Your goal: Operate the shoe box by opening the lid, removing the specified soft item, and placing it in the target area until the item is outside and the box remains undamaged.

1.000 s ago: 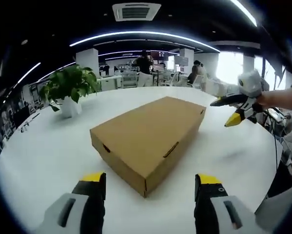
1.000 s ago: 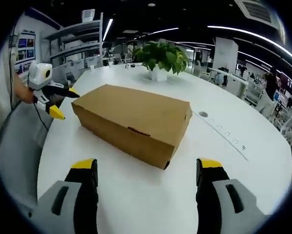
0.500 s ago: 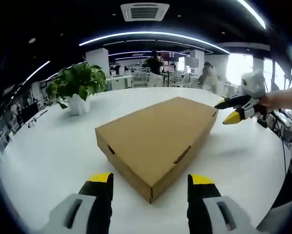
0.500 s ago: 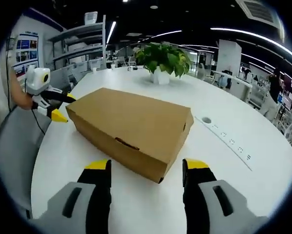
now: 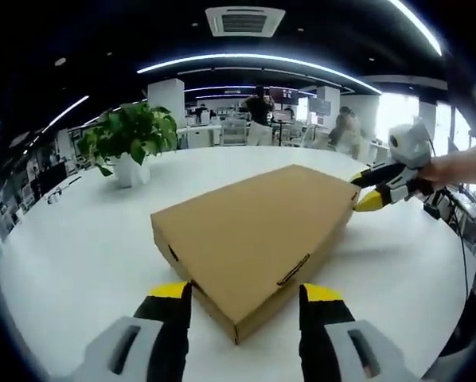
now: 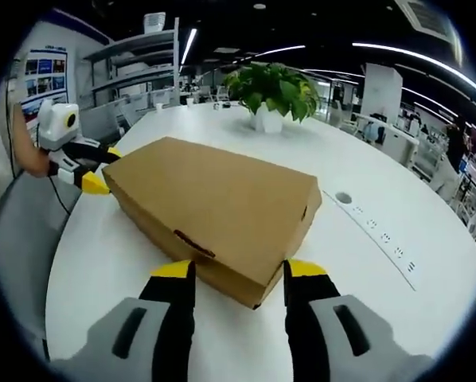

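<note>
A closed brown cardboard shoe box (image 5: 254,231) lies with its lid on, on the round white table (image 5: 79,247). In the left gripper view, my left gripper (image 5: 246,296) is open, its yellow-tipped jaws either side of the box's near corner. The right gripper (image 5: 381,189) comes in from the right at the box's far corner. In the right gripper view, my right gripper (image 6: 238,272) is open and straddles the near corner of the box (image 6: 214,207). The left gripper (image 6: 83,163) sits at the far left corner, held by a hand. The box's contents are hidden.
A potted green plant (image 5: 126,139) in a white pot stands on the table beyond the box, also visible as the plant (image 6: 270,91). A round socket cover (image 6: 343,197) and a row of small holes lie right of the box. People stand in the office behind.
Both grippers have moved in toward the box and their jaws have narrowed somewhat. Each now has a box corner between its jaws. The box has stayed shut and in place.
</note>
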Motion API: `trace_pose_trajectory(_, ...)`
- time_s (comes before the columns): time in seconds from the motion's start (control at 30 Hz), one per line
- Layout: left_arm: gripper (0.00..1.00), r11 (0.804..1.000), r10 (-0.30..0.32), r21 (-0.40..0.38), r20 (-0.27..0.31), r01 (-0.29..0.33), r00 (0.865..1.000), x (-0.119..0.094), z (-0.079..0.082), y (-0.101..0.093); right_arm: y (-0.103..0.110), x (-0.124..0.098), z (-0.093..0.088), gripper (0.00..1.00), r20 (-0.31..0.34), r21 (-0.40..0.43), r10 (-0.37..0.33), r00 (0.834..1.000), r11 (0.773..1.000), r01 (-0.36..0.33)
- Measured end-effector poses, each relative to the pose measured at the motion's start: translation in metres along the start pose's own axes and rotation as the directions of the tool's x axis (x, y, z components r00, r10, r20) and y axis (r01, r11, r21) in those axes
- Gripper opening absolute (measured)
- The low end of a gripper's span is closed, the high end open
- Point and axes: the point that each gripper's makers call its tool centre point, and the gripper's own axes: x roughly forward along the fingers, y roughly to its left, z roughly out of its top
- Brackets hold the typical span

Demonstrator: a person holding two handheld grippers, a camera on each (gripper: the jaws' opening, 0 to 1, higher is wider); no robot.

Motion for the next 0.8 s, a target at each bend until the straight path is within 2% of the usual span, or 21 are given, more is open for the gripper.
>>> trace_pose_trajectory(0.3,0.52,1.000,0.017,0.008,-0.002,-0.017,1.000,-0.0003,-0.0005,0.0024,0.0011,0.0003,0.0005,0.40,-0.010,0.003,0.001,1.000,1.000,-0.001)
trace_pose_trajectory(0.8,0.50,1.000,0.008,0.014,-0.025,-0.008,1.000,-0.0024,-0.0025,0.0052,0.0080,-0.0022,-0.0011,0.38,-0.037,0.031,-0.023,0.999,0.999,0.024)
